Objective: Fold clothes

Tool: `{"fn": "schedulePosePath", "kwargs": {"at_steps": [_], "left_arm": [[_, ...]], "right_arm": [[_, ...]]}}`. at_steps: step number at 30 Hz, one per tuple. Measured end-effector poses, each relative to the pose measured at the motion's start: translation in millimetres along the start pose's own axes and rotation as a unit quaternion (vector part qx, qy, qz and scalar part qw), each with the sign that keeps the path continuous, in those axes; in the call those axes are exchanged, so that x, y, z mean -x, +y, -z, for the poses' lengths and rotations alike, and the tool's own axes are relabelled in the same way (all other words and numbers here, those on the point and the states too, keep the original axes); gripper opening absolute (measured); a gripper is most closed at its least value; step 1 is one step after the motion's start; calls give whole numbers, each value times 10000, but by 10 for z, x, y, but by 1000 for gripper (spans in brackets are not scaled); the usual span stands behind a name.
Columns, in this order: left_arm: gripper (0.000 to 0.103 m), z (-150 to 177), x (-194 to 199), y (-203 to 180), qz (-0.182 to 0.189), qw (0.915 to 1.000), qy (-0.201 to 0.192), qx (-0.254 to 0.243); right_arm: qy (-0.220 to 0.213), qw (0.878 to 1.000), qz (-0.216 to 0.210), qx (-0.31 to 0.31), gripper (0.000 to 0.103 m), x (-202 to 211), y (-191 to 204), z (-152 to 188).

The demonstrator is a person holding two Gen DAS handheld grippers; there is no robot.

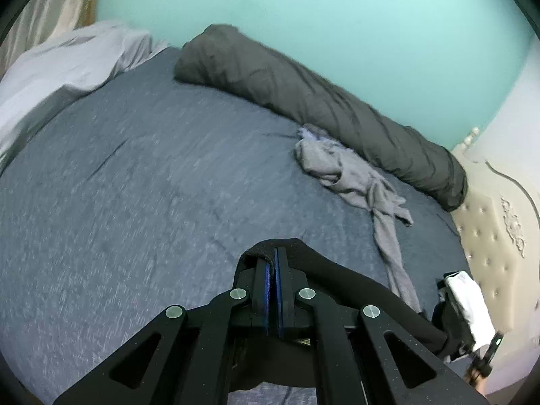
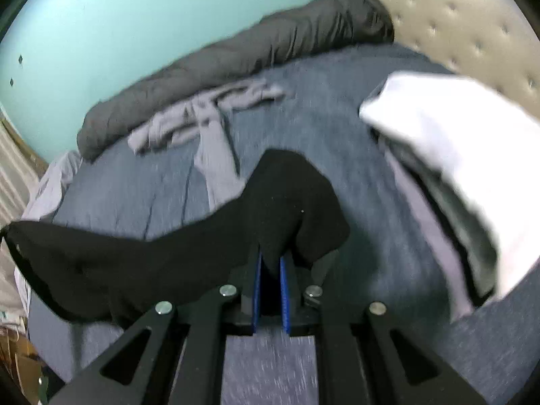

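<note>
Bedsheet (image 1: 141, 182), blue-grey and heathered, filled most of both your wrist views, with a teal wall (image 1: 303, 13) behind it. Along that wall, from 11 to 3 o'clock in your left view, lay a long dark grey rolled duvet (image 1: 317, 101). A pale lavender blanket (image 1: 67, 57) was bunched at 10 o'clock there, and a tufted cream headboard (image 1: 489, 236) stood at 3 o'clock.

At 2 o'clock in your right view sat a stack of folded clothes (image 2: 455, 168), white on top with grey layers showing under it. A crumpled light grey garment (image 1: 351, 172) lay just beside the duvet, one long strip trailing toward you.

Between your two tools hung the black garment (image 2: 168, 260), raised off the sheet and blurred by motion. Your left gripper (image 1: 272, 270) had its blue pads nearly closed together, pinching one edge of that black cloth at 6 o'clock in its own view. Your right gripper (image 2: 270, 270) had its fingers clamped with a narrow gap, a fold of the same black cloth caught between them, the rest draping away toward 9 o'clock.
</note>
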State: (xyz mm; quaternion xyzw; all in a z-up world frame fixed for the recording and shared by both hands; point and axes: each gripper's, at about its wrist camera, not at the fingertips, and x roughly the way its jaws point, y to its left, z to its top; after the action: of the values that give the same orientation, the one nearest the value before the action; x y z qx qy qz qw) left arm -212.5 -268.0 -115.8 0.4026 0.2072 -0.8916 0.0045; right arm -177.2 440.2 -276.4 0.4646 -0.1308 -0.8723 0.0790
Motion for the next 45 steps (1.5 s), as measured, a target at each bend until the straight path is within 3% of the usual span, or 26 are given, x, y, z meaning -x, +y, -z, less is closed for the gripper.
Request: {"fn": "schedulePosePath", "kwargs": {"at_steps": [3, 11, 16, 19, 21, 23, 29, 42, 43, 45], "left_arm": [[3, 106, -128, 119, -113, 9998, 167, 43], [3, 271, -265, 226, -365, 9987, 321, -149], [3, 309, -364, 296, -393, 9986, 325, -112], [3, 333, -418, 295, -376, 9987, 328, -105], [3, 343, -443, 285, -359, 9987, 328, -143], [3, 343, -452, 284, -335, 9987, 317, -192], [3, 320, -602, 335, -306, 9984, 415, -233], [3, 426, -1005, 368, -365, 9961, 588, -547], [3, 421, -1017, 365, -371, 9960, 588, -566], [3, 411, -1052, 359, -379, 9958, 593, -581]], "right_arm": [[491, 9987, -24, 159, 10, -214, 5, 235], [1252, 9906, 102, 545, 14, -371, 40, 494], [889, 9958, 11, 227, 15, -276, 27, 44], [716, 9974, -48, 39, 44, -273, 31, -263], [601, 9981, -87, -87, 45, -271, 35, -467], [859, 9960, -188, -143, 52, -521, 63, -654], [1540, 9876, -46, 304, 54, -1248, 291, -996], [2561, 9599, 590, 976, 52, -2322, 389, -1048], [2548, 9601, 585, 989, 45, -2335, 383, -1048], [2482, 9608, 630, 1063, 17, -2333, 372, -1061]]}}
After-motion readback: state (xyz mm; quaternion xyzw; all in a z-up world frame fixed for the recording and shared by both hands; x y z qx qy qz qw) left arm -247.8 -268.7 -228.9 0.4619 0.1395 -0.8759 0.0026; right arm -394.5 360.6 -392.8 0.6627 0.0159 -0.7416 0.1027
